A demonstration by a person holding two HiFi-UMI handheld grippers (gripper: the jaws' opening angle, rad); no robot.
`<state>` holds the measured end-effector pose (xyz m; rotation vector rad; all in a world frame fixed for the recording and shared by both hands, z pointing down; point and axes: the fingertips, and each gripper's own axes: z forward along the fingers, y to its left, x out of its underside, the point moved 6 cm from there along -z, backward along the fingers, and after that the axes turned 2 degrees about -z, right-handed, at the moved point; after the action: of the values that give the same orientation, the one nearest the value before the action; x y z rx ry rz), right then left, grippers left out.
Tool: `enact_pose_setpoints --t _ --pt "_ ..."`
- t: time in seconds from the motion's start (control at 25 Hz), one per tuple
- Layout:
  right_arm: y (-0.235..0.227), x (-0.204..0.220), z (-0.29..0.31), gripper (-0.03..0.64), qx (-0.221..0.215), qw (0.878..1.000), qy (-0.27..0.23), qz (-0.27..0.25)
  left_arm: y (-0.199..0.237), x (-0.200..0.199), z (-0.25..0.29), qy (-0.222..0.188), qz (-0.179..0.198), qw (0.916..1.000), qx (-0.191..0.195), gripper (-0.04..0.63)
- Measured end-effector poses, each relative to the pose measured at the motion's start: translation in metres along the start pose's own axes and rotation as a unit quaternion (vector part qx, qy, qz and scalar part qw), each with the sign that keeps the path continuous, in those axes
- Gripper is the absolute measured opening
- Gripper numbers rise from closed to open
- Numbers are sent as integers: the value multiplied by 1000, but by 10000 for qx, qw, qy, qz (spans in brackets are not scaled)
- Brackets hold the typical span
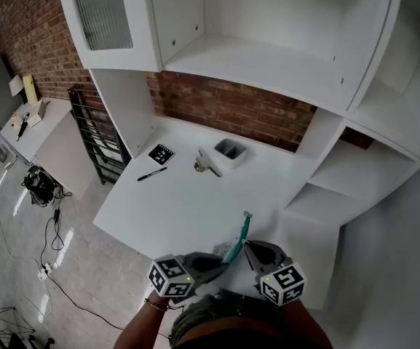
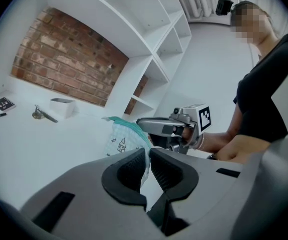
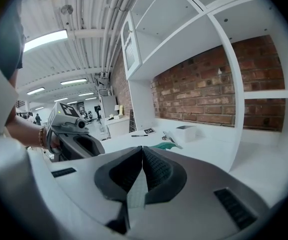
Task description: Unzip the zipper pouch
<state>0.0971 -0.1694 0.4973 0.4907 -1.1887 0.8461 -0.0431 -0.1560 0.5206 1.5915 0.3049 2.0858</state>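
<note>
Pinching the pouch from both sides, your left gripper and right gripper are each closed on its fabric. Its teal zipper edge runs forward beyond both jaws, nearer your right.

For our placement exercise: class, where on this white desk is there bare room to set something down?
Free: the wide middle of the desk, between the black pen and the zipper pouch. Crowded: the back strip with marker card, metal tool and white box.
</note>
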Motion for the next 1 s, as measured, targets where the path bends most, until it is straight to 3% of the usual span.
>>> enact_pose_setpoints --t 1.0 --pt "-21 -4 -1 3 290 9993 107 -215 -3 5 -33 142 64 9998 -136 34"
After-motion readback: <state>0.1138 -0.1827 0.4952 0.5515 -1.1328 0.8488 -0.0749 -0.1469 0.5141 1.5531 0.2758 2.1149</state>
